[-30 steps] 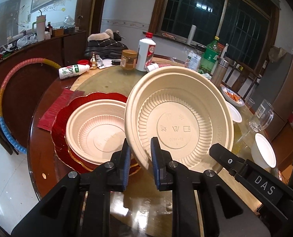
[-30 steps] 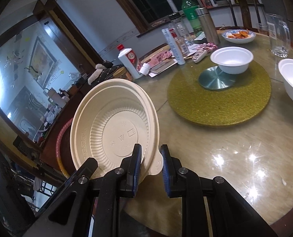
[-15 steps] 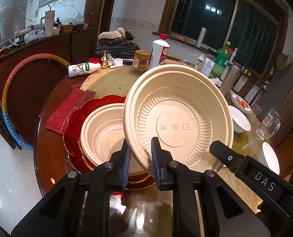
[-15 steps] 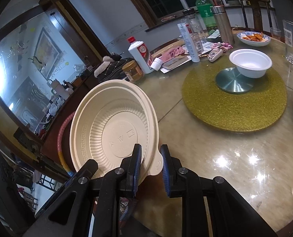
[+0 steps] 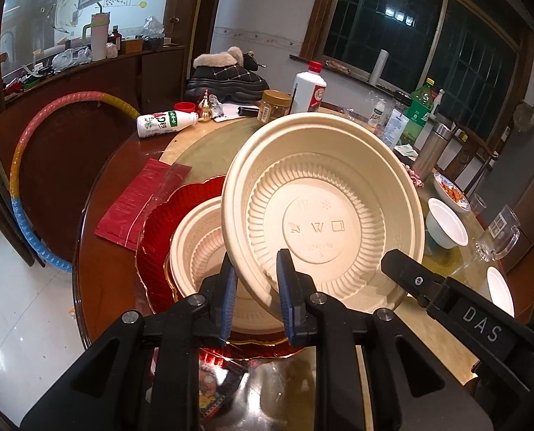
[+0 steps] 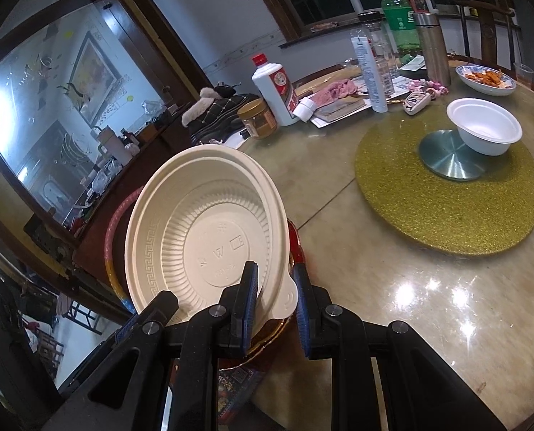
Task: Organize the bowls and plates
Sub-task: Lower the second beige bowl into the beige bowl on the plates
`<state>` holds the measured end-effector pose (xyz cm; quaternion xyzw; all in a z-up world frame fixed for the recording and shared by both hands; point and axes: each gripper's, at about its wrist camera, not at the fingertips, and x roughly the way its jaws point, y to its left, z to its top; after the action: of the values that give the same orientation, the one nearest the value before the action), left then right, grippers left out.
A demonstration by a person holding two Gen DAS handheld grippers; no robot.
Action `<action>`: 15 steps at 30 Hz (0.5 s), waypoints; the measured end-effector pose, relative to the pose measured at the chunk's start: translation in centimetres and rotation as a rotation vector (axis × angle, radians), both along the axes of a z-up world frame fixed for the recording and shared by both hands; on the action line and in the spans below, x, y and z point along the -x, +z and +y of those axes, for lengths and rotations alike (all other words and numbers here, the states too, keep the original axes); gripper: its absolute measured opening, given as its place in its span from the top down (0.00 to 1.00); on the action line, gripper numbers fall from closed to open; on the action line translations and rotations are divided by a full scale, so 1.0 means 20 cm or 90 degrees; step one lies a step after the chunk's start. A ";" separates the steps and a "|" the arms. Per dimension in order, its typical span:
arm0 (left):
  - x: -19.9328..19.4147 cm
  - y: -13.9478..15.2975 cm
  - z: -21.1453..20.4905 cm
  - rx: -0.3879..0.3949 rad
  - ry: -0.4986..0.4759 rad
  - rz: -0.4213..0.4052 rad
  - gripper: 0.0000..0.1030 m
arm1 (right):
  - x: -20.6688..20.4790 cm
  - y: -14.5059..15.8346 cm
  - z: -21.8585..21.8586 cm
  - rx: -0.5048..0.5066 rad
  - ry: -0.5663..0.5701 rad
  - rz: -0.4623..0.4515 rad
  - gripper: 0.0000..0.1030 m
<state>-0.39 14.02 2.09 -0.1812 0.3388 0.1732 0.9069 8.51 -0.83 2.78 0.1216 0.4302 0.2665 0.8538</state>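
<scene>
A beige ribbed bowl (image 5: pixel 321 215) hangs tilted in the air, its inside facing the cameras. My left gripper (image 5: pixel 254 269) is shut on its lower rim. My right gripper (image 6: pixel 274 273) is shut on the rim by the small tab of the same bowl (image 6: pixel 202 222); its arm enters the left wrist view from the right (image 5: pixel 446 294). Just behind and below sits a second beige bowl (image 5: pixel 198 248) on a red scalloped plate (image 5: pixel 159 222), half hidden by the held bowl. A sliver of that red plate (image 6: pixel 296 248) shows in the right wrist view.
On the round table, a white bowl (image 6: pixel 482 125) stands on a gold glitter mat (image 6: pixel 446 208), and another white bowl (image 5: pixel 498 287) and a glass mug (image 5: pixel 497 233) are further right. Bottles and a jar (image 5: pixel 274 104) crowd the far side. A red packet (image 5: pixel 137 201) lies left of the plate; a hula hoop (image 5: pixel 19 165) leans beyond the table's edge.
Both grippers carried the bowl leftward, toward the red plate. The bowl on that plate is now partly covered by the held one, and the gold mat has slid right in the right wrist view.
</scene>
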 end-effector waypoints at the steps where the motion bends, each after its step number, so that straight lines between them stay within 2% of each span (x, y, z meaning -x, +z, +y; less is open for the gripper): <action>1: 0.00 0.00 0.01 0.004 0.000 0.002 0.81 | 0.00 0.00 0.01 0.000 0.002 0.001 0.81; 15: -0.02 -0.03 0.07 0.003 0.025 0.019 0.80 | -0.05 -0.03 0.12 0.009 0.023 0.013 0.81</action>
<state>-0.04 15.45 1.55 -0.1869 0.3490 0.1927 0.8978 9.42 1.52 2.11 0.1104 0.4432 0.2772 0.8453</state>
